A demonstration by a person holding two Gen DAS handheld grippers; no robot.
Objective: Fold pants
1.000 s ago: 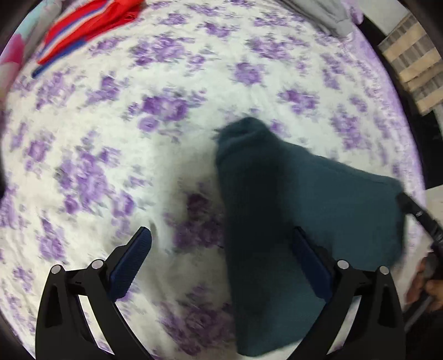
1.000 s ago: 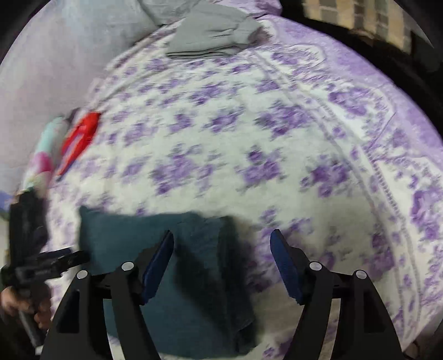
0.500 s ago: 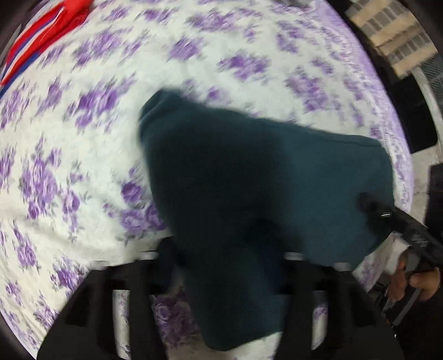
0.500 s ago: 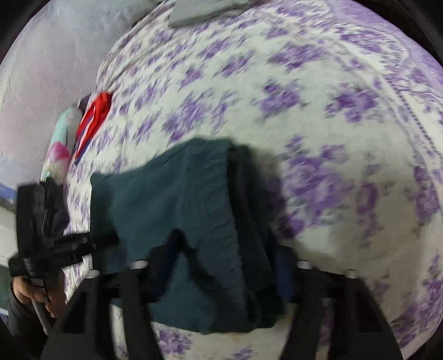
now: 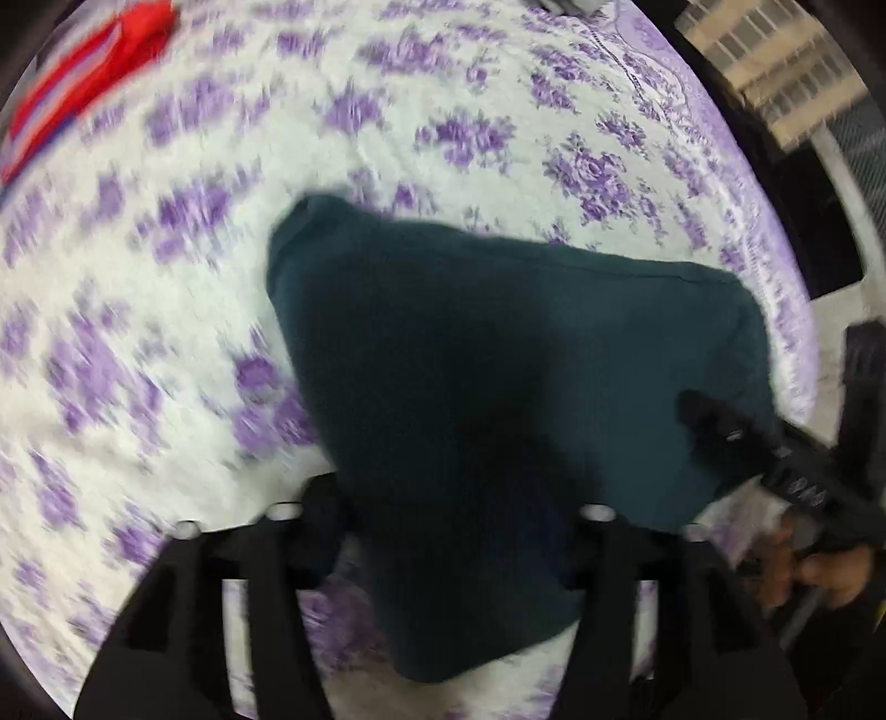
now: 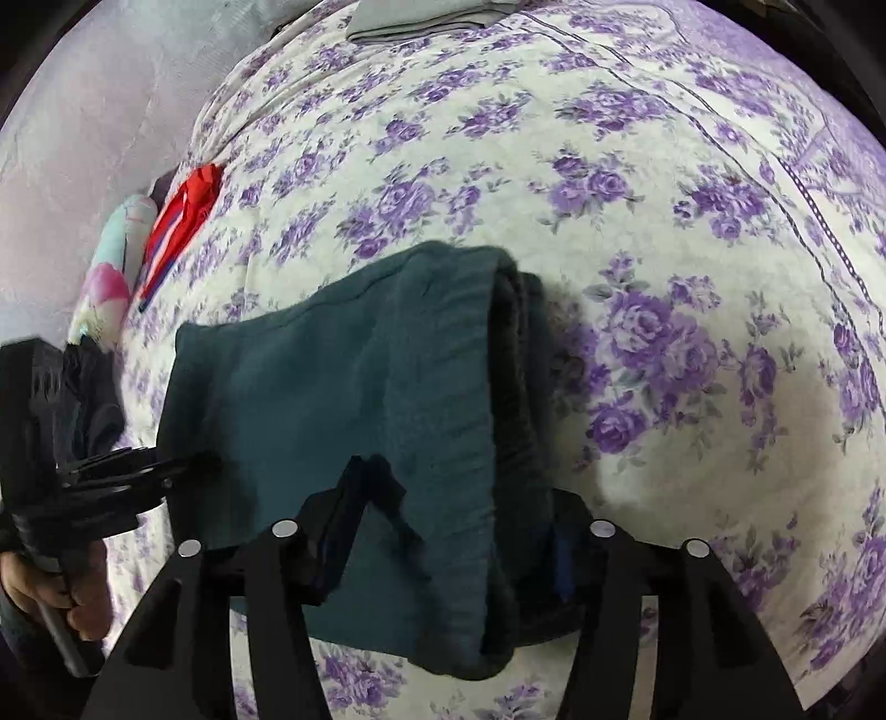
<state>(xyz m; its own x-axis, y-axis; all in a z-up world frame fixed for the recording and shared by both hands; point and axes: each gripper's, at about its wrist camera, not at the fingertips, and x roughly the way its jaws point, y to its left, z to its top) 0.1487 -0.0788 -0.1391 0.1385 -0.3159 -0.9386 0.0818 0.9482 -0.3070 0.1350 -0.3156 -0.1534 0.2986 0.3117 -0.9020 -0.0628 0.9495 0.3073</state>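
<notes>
The dark teal pants (image 5: 498, 360) lie folded into a thick stack on the purple-flowered bedspread (image 5: 166, 277). My left gripper (image 5: 454, 531) sits low over one end of the stack, jaws apart, with the cloth between them. My right gripper (image 6: 443, 531) straddles the other end of the pants (image 6: 332, 399), jaws apart, with the folded edge between the fingers. The right gripper also shows at the right of the left wrist view (image 5: 775, 459), and the left one at the left of the right wrist view (image 6: 99, 476).
A red garment (image 6: 183, 221) and a pastel pillow (image 6: 111, 266) lie by the wall. A folded grey garment (image 6: 421, 22) lies at the far end of the bed. The bed edge (image 5: 786, 310) runs close to the pants.
Both grippers have moved forward and down onto the folded pants. Their jaws have narrowed around the cloth.
</notes>
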